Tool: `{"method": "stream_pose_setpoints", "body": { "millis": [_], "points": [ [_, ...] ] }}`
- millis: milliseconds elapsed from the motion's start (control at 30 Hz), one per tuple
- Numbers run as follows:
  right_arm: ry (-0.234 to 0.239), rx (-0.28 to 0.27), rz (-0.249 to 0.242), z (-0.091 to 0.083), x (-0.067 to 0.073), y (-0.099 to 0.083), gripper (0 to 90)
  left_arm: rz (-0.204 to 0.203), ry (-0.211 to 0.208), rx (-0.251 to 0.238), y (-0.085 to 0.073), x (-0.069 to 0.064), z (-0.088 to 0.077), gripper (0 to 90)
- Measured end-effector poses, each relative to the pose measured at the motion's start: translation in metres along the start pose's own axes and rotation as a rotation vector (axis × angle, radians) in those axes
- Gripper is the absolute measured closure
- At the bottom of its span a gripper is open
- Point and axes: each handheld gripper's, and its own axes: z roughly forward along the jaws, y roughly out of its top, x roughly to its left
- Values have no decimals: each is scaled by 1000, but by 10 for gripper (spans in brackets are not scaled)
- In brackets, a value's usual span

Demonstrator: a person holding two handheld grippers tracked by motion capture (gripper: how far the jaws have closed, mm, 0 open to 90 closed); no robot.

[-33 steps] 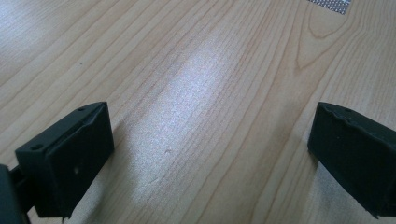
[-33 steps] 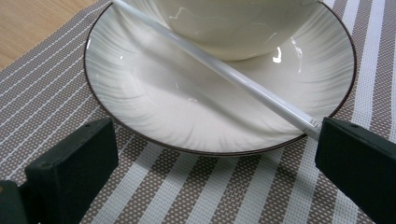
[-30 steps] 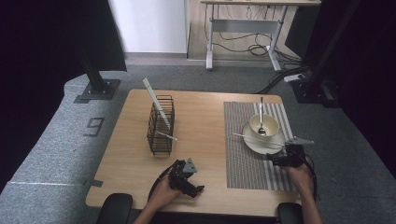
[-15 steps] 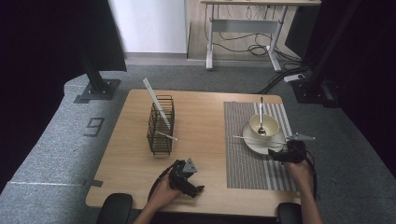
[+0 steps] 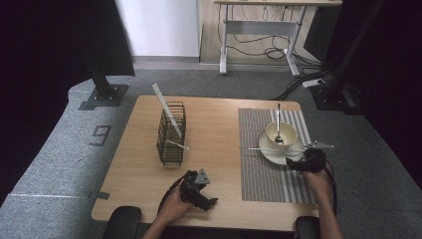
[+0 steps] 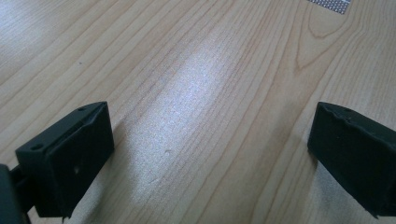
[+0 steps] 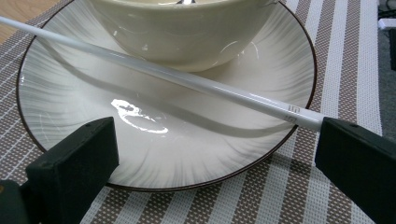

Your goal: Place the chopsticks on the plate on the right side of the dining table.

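Note:
A white plate (image 5: pixel 268 154) on the striped placemat (image 5: pixel 263 174) carries a cream bowl (image 5: pixel 281 133) with a metal spoon (image 5: pixel 278 124) standing in it. A white chopstick (image 5: pixel 271 149) lies across the plate in front of the bowl. My right gripper (image 5: pixel 298 163) sits at the plate's near right rim. Its jaws stand open around the plate (image 7: pixel 154 140), and the end of the chopstick (image 7: pixel 187 81) reaches the right jaw. My left gripper (image 5: pixel 204 198) rests low near the front edge, open (image 6: pixel 210 135) over bare wood with nothing between its jaws.
A black wire rack (image 5: pixel 171 134) stands left of centre on the table (image 5: pixel 214 124), with white chopsticks (image 5: pixel 166 109) sticking out of it. Grey carpet, black stand feet and a desk with cables lie beyond the table.
The right gripper has edged slightly toward the plate. The left gripper has stayed where it was.

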Motion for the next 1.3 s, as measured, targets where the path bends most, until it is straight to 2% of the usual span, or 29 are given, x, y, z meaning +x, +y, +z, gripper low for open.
{"method": "stream_pose_setpoints", "body": {
  "millis": [500, 800, 1000, 1300],
  "points": [
    [-1, 4, -3, 1, -1, 0, 0, 0, 0, 0, 0, 0, 0, 3],
    [2, -5, -35, -13, 5, -1, 0, -1, 0, 1, 0, 0, 0, 2],
    [22, -11, -51, -24, 9, -3, 0, -2, 0, 1, 0, 0, 0, 2],
    [42, 7, -73, -44, 18, -3, 0, -2, 0, 2, 0, 0, 0, 1]
  ]
}}
